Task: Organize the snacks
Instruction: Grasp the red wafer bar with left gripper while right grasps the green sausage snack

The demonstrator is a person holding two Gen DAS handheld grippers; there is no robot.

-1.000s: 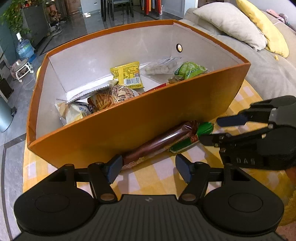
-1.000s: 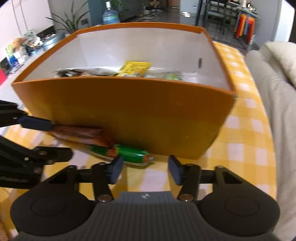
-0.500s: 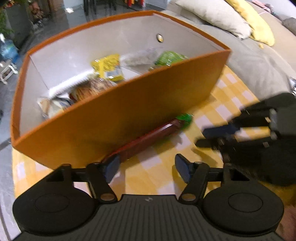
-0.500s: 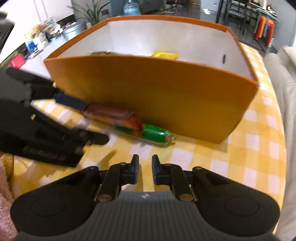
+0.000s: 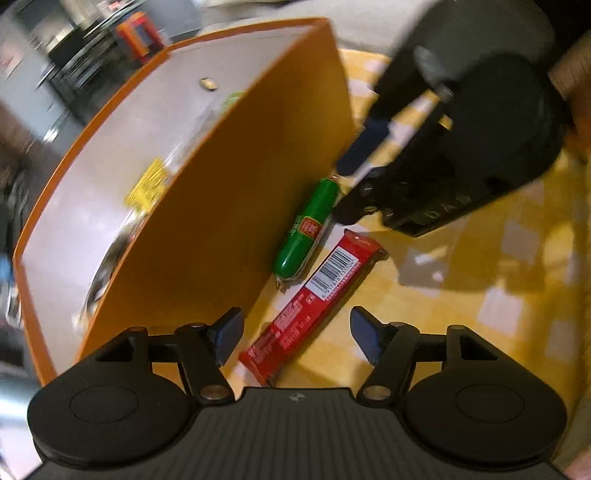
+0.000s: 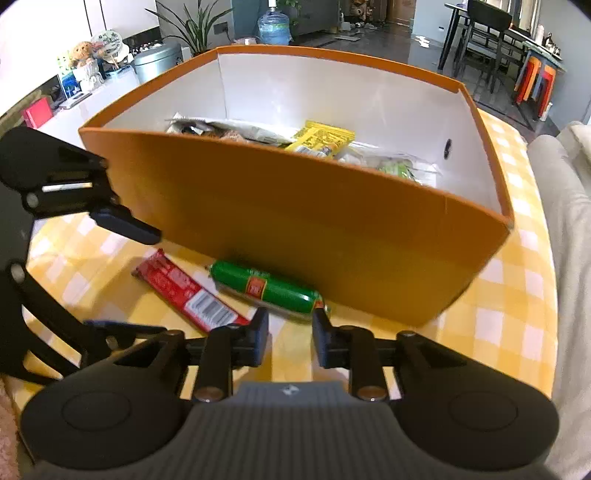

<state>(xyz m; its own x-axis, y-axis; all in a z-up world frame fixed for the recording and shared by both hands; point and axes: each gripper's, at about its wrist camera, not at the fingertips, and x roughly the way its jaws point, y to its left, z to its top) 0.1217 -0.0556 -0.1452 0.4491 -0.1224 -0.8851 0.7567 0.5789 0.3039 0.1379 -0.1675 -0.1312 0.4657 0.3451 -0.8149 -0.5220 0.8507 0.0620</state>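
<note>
Snacks lay in two places: several packets, a yellow packet [image 6: 321,142] among them, sat inside the orange box [image 6: 295,229], and two more lay outside on the surface [image 6: 517,314], close against the box's near wall. You had a green sausage stick [image 6: 264,290] just beside that wall and a red wrapped bar [image 5: 310,306] next to it, barcode side up, the two almost touching at one end.

Your left gripper [image 5: 295,332] hung over the red bar with its jaws wide and opening, the bar's lower end lying between them but not pressed by the pads. Your right gripper [image 6: 290,334] pointed down at the green stick's end, its jaws partly apart and opening, with nothing clamped between them.

The surface wore a yellow-and-white checked cloth. Beyond it the room showed a glossy dark floor, a water bottle [image 6: 273,27] beside a potted plant [image 6: 195,27], a low white unit with a soft toy [image 6: 83,51] and small clutter, a dark dining table with chairs [image 6: 487,33] and stacked coloured stools [image 6: 535,83]. A pale sofa [image 6: 569,240] ran along the surface's right edge.
</note>
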